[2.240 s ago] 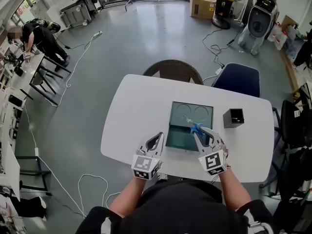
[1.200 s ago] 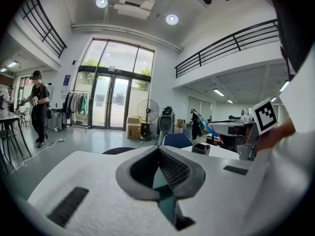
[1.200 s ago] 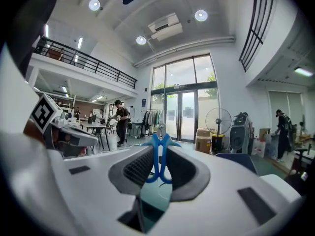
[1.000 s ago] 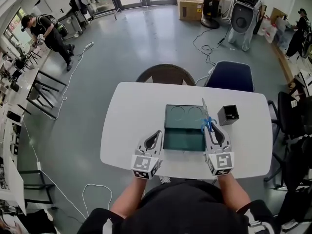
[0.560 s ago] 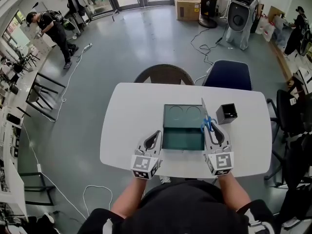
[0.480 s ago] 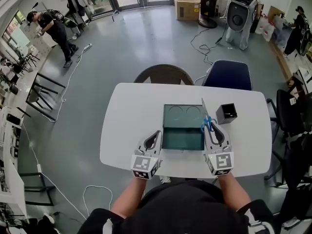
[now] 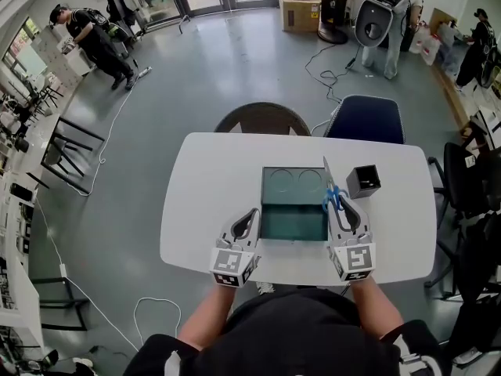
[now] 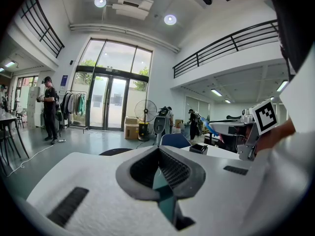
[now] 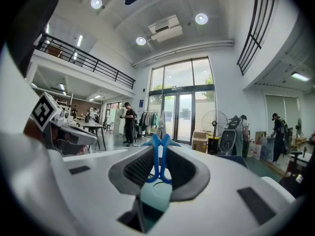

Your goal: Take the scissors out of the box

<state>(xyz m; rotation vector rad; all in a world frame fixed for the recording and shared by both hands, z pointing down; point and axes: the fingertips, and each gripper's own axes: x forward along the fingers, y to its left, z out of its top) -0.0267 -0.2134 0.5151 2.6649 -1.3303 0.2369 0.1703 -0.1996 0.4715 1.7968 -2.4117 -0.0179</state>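
Observation:
Blue-handled scissors (image 7: 333, 195) are clamped by their handle loops in my right gripper (image 7: 339, 204), which is shut on them. Their blades point away from me, along the right wall of the open teal box (image 7: 293, 222). In the right gripper view the scissors (image 9: 154, 157) stand upright between the ribbed pads (image 9: 138, 167). The scissors are above the table and outside the box. My left gripper (image 7: 251, 217) hovers at the box's near left corner, shut and holding nothing. In the left gripper view its jaws meet at the tips (image 8: 158, 150), and teal shows through the gap behind them.
A small black open-topped container (image 7: 364, 180) stands on the white table (image 7: 211, 178) just right of the box. A brown chair (image 7: 266, 118) and a blue chair (image 7: 366, 122) sit at the far edge. Cables, a fan and people stand on the floor beyond.
Since the oldest frame my right gripper has carried the scissors from over the box's near part to its right side, blades now pointing away. Over the last second neither gripper moved.

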